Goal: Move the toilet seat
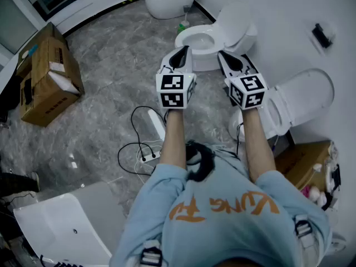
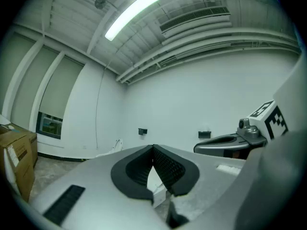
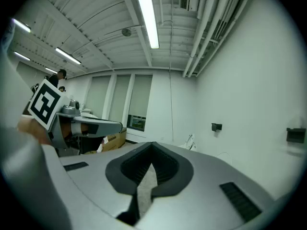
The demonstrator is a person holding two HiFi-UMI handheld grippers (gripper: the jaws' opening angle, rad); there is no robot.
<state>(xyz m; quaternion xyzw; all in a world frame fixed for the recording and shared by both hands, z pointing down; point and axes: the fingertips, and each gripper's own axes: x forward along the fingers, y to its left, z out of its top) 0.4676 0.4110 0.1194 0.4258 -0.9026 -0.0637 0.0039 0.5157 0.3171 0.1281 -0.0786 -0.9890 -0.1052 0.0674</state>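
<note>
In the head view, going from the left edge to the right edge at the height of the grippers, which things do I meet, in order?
Cardboard box → left gripper → right gripper → raised lid of the nearer toilet.

Left gripper: jaws met, nothing between.
Right gripper: was at 3 o'clock.
Cardboard box: stood at 8 o'clock.

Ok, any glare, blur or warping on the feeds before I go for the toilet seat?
Head view: evenly lit and sharp, the toilet clear beyond the left gripper and right gripper. Left gripper view: strong fisheye bend, dark corners, the ceiling light blown out white, the jaws looming large. Right gripper view: same fisheye curve, its ceiling strip light glaring, far wall crisp.
</note>
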